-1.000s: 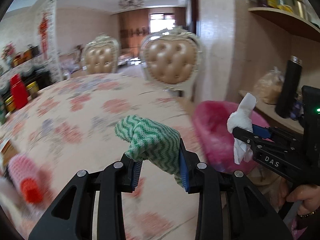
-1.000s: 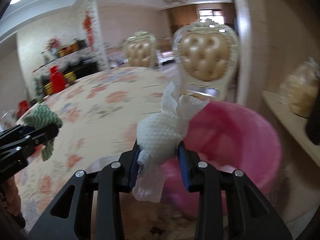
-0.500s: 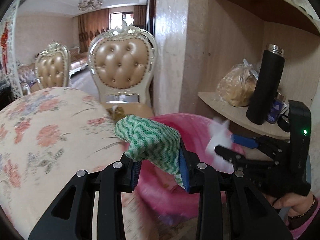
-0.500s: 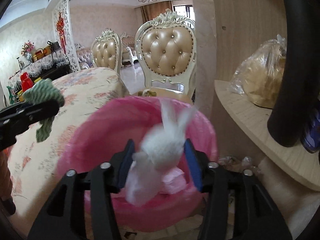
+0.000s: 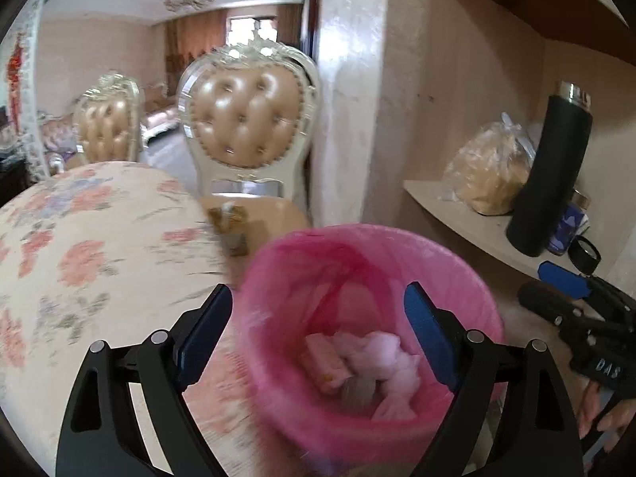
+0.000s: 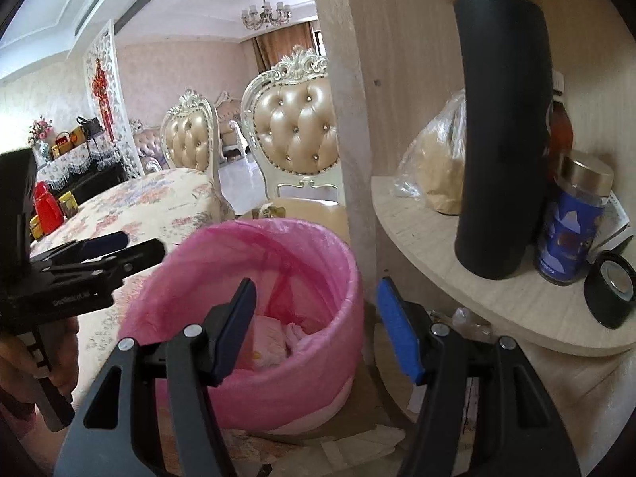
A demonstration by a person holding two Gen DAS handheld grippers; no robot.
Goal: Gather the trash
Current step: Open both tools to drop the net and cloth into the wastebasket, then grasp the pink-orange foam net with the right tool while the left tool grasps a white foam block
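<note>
Big floral table [image 5: 79, 246] fills the left of the left wrist view, padded chair [image 5: 246, 119] upper middle, wooden shelf [image 6: 477, 278] on the right of the right wrist view with a tall black flask [image 6: 501, 139] on it. Pink-lined bin [image 5: 469, 278] sits low centre in both views, beside the table edge, under the shelf.

Left gripper [image 5: 318, 334]: jaws opening, spread wide, nothing between them; the bin mouth shows straight through the gap. Right gripper [image 6: 316, 326]: fingers apart, nothing pinched, bin just left of centre between them.

Trash [image 5: 377, 357] (white tissue wads plus a blurred grey lump) lies at the bin bottom, lower centre, below and clear of both sets of fingers.

Step in hand looks like the drop. To do it well: keep the fingers over the opening until the pieces settle, then lift clear without snagging the liner.
</note>
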